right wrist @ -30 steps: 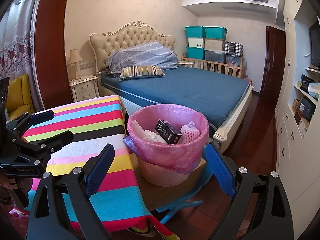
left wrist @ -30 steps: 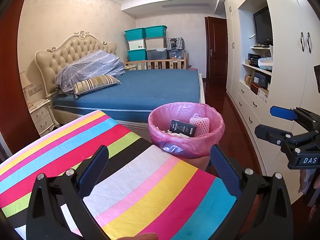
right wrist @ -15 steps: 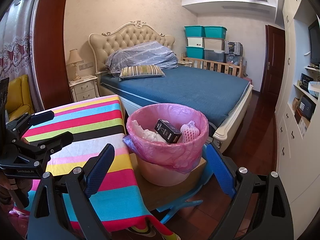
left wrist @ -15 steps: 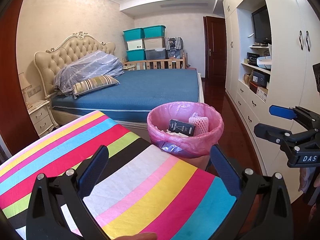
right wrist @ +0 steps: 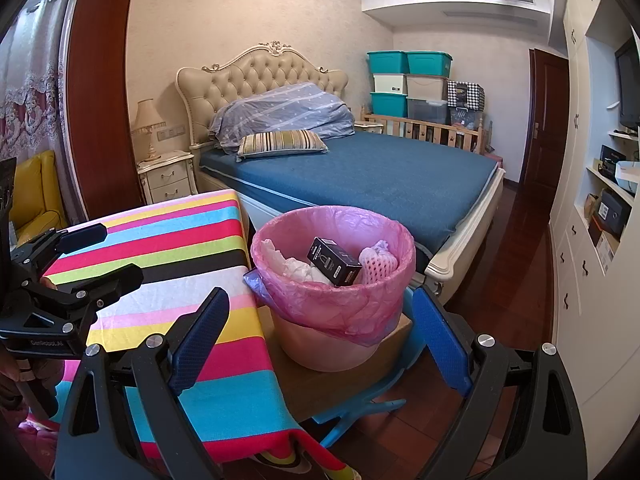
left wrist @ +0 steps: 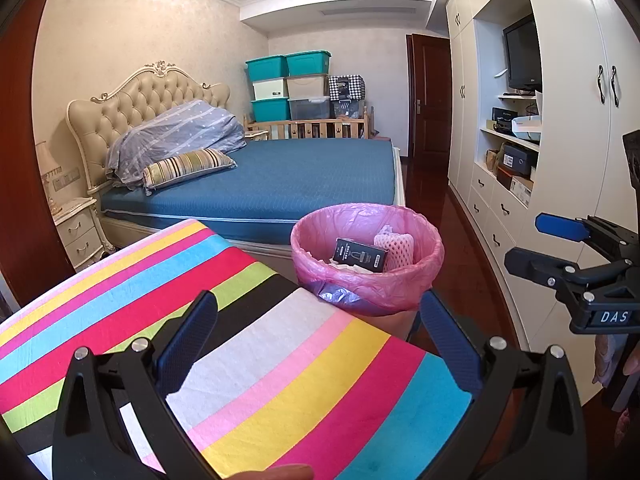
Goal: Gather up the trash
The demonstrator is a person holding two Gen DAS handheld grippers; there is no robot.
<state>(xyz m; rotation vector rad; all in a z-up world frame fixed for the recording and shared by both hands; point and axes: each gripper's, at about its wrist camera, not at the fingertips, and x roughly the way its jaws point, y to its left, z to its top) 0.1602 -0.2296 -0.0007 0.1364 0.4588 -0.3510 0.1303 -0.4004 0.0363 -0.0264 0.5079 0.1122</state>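
Trash bin point(right wrist: 334, 280), pink bag liner, sits on a cardboard box on a blue stool, just beside the striped table's point(left wrist: 248, 344) far corner, with the bed behind it. Inside the bin: black carton point(right wrist: 334, 267) leaning near the middle, pink foam net point(right wrist: 378, 265) touching it on the bed side, crumpled white paper point(right wrist: 292, 266) on the table side. All look light. Carton should be stiff, so take it across its narrow faces. Foam net is soft and will squash, so pinch it lightly. Paper is limp. Liner is thin and slippery, probably tears if snagged; gather it at the rim fold. My right gripper point(right wrist: 320, 336) points at the bin, fingers wide apart, nothing between them. My left gripper point(left wrist: 316, 336) hovers over the table, fingers wide apart too, empty. Table top shows no loose trash.
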